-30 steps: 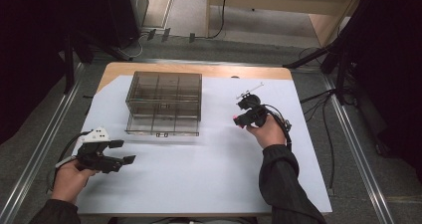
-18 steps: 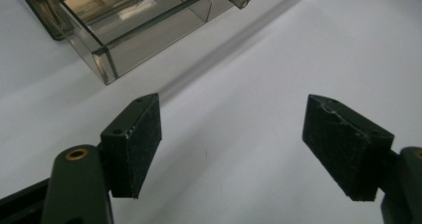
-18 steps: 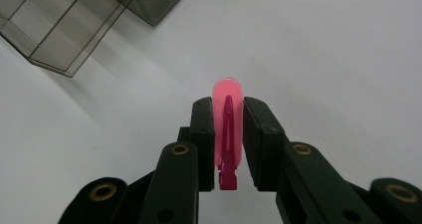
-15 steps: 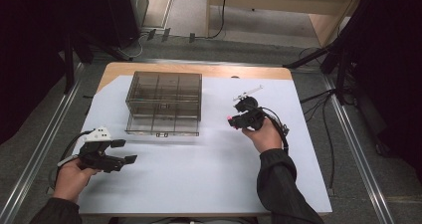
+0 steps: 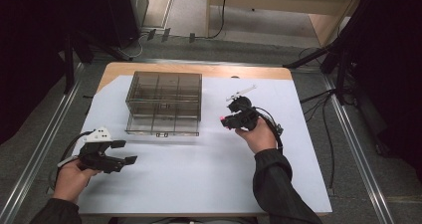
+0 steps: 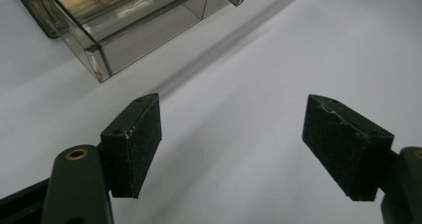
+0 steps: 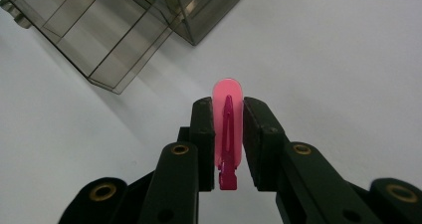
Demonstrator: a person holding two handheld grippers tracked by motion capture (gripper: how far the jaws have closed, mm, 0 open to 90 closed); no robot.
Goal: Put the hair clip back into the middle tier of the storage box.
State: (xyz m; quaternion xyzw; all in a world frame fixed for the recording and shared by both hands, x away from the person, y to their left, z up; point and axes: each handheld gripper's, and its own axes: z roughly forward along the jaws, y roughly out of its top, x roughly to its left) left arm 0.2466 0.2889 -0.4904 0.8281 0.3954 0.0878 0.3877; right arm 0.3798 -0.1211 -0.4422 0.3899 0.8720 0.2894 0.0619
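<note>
A smoky clear plastic drawer box [image 5: 164, 103] stands on the white sheet at the back left of centre; its corner [image 7: 149, 25] also shows in the right gripper view. My right gripper [image 5: 225, 120] hovers right of the box, pointing left at it, shut on a pink hair clip [image 7: 227, 134] held upright between the pads; its pink tip [image 5: 221, 118] pokes out in the high view. My left gripper [image 5: 127, 152] rests low at the front left, jaws wide open with nothing between the pads [image 6: 139, 139], aimed toward the box's front corner [image 6: 97, 59].
A white sheet [image 5: 199, 179] covers the wooden table. Cables trail off the table's right side [image 5: 318, 114]. Metal rails run along both sides on the floor. Bare sheet lies between the two hands.
My right hand has drifted left toward the box with the clip held. The left hand has kept still.
</note>
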